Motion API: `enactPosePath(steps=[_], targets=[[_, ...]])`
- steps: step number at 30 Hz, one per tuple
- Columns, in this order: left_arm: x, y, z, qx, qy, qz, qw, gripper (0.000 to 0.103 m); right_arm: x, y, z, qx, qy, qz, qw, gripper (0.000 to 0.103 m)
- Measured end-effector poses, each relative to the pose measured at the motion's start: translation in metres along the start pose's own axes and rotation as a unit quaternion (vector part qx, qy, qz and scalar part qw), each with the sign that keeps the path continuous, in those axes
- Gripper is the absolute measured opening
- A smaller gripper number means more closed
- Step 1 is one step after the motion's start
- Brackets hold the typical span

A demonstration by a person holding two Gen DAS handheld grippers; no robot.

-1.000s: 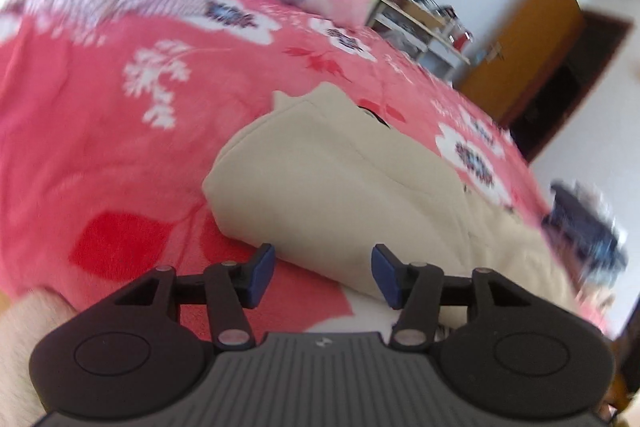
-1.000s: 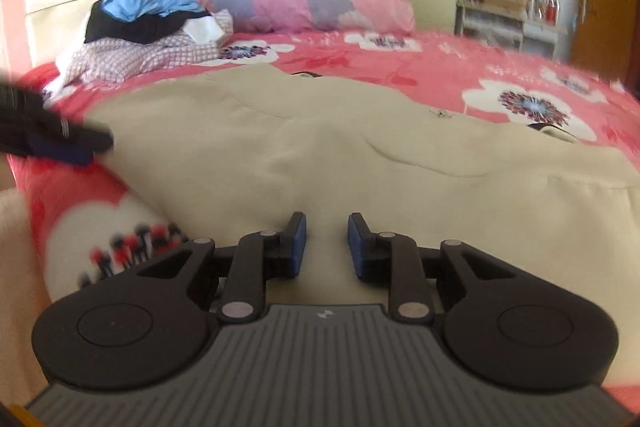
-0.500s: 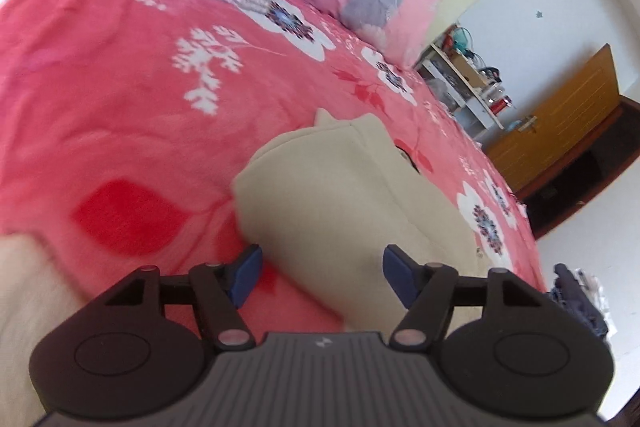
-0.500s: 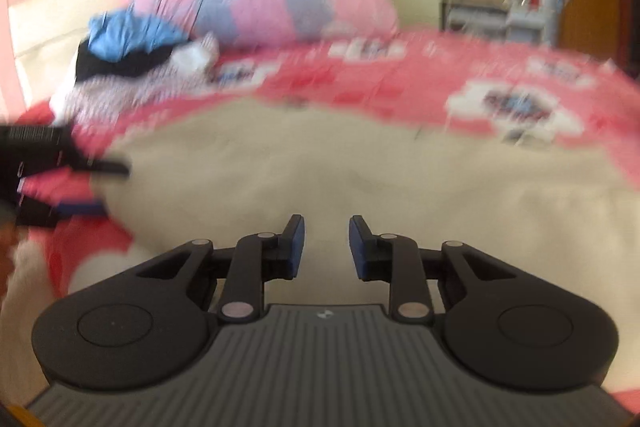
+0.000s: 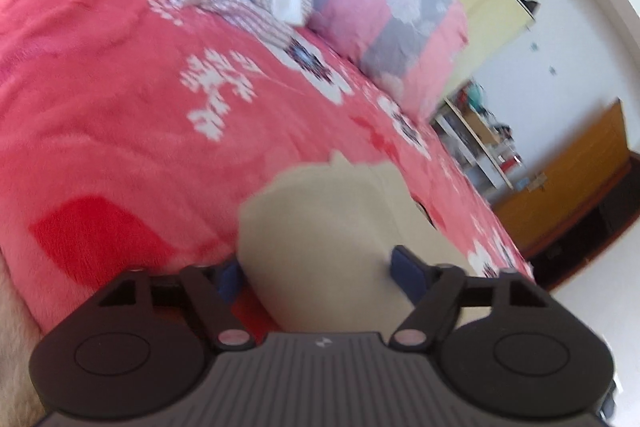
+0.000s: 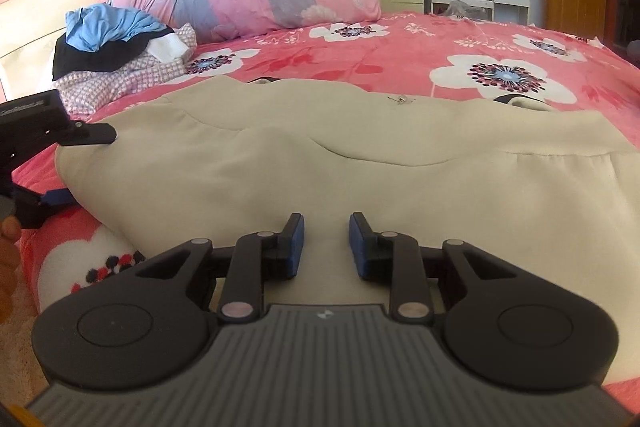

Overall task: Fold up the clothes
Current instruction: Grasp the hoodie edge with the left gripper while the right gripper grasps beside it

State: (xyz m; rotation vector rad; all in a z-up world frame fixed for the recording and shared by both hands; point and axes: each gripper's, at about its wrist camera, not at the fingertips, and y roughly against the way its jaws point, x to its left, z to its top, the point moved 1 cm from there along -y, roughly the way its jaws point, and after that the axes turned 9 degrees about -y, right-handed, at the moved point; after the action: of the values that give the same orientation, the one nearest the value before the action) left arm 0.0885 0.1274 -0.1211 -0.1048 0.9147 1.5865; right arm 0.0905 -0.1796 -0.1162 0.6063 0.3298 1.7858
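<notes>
My left tongs [image 5: 316, 269] stand wide apart, straddling one end of the beige garment [image 6: 360, 163], which lies spread flat on the bed [image 6: 440, 47]. My right tongs [image 6: 326, 245] hover apart above its near edge, gripping nothing. Left view is blurred — garment type unclear; its right end is cut off.

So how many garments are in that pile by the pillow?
4 visible: blue one on top, black one beneath, white piece beside it, checked one underneath. More may be hidden.
</notes>
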Motion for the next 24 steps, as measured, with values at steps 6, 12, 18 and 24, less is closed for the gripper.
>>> enactPosePath(steps=[6, 12, 18, 24], targets=[[-0.005, 0.000, 0.011, -0.013, -0.016, 0.007, 0.9998, 0.017, 0.002, 0.008, 0.019, -0.020, -0.007, -0.016, 1.000, 0.024], [-0.049, 0.026, 0.025, -0.080, -0.101, -0.033, 0.9911, 0.015, 0.005, -0.029, 0.017, 0.029, 0.031, -0.046, 0.998, 0.026], [-0.099, 0.048, 0.032, -0.126, -0.182, -0.100, 0.9701, 0.015, -0.014, -0.024, 0.074, 0.040, -0.012, -0.003, 0.999, 0.024], [-0.126, 0.050, 0.026, -0.133, -0.205, -0.136, 0.9600, 0.014, -0.053, -0.101, 0.085, 0.093, -0.045, -0.020, 0.994, 0.026]])
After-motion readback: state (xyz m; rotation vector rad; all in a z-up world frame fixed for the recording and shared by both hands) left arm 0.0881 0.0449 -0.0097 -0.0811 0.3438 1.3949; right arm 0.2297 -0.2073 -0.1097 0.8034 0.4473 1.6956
